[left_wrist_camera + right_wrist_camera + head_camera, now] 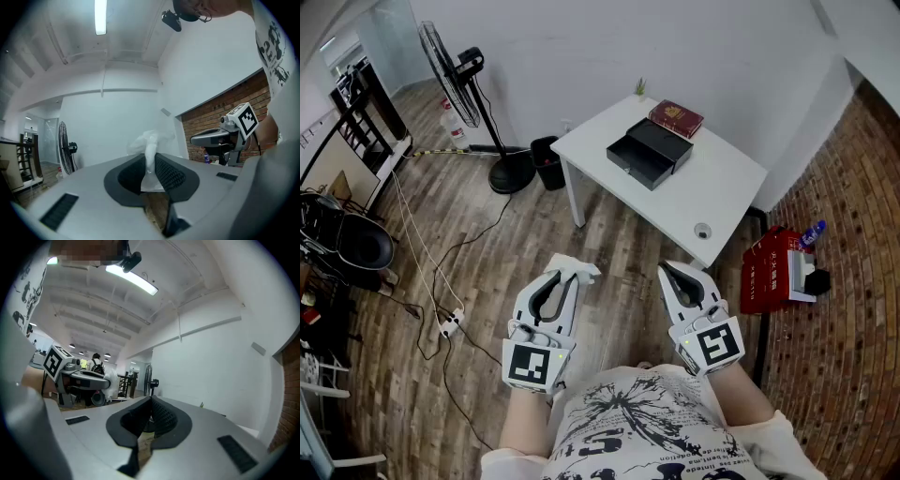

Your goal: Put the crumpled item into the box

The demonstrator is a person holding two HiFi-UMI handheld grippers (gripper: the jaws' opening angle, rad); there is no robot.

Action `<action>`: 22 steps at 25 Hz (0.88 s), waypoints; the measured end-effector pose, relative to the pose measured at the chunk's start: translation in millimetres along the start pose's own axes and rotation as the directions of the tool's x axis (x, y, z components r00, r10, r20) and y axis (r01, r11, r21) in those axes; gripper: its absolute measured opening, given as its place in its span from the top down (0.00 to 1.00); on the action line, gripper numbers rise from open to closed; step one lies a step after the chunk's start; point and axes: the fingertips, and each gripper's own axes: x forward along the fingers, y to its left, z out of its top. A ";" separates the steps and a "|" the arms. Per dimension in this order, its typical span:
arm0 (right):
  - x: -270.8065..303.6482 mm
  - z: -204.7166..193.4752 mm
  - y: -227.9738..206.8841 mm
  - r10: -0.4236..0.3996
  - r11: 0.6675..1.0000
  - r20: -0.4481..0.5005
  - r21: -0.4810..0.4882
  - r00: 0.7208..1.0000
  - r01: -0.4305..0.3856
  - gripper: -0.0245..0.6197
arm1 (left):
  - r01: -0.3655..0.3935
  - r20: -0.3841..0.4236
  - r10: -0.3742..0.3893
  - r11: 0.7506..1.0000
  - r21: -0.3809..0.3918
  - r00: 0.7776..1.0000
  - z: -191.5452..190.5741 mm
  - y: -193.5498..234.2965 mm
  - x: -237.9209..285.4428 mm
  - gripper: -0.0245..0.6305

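Note:
A crumpled white item (573, 268) sticks out past the tips of my left gripper (569, 274), which is shut on it. In the left gripper view the crumpled white item (149, 146) is pinched between the two dark pads and bunches up above them. My right gripper (668, 269) is held beside the left one above the wooden floor; its pads meet with nothing between them, so it is shut. The black box (650, 153) lies with its drawer pulled out on the white table (722, 187), well ahead of both grippers.
A dark red book (676, 118) lies behind the box. A standing fan (455, 75), a black bin (547, 161) and cables with a power strip (448, 323) are at the left. A red crate (773, 270) stands on the brick floor at the right.

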 end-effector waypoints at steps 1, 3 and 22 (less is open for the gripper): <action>0.3 -0.1 1.1 0.000 1.000 -0.001 0.001 1.000 0.000 0.94 | 0.000 0.001 0.000 1.000 0.000 1.000 0.0 0.8 -0.7 0.85; 1.4 -0.3 3.4 -0.002 1.000 -0.001 0.005 1.000 0.002 0.94 | 0.002 0.002 -0.002 1.000 0.000 1.000 -0.2 2.8 -2.1 0.85; 55.3 -32.6 4.6 -0.031 0.996 -0.055 0.080 0.998 0.036 0.94 | -0.002 -0.019 0.002 1.000 -0.014 1.000 -22.2 44.5 5.5 0.85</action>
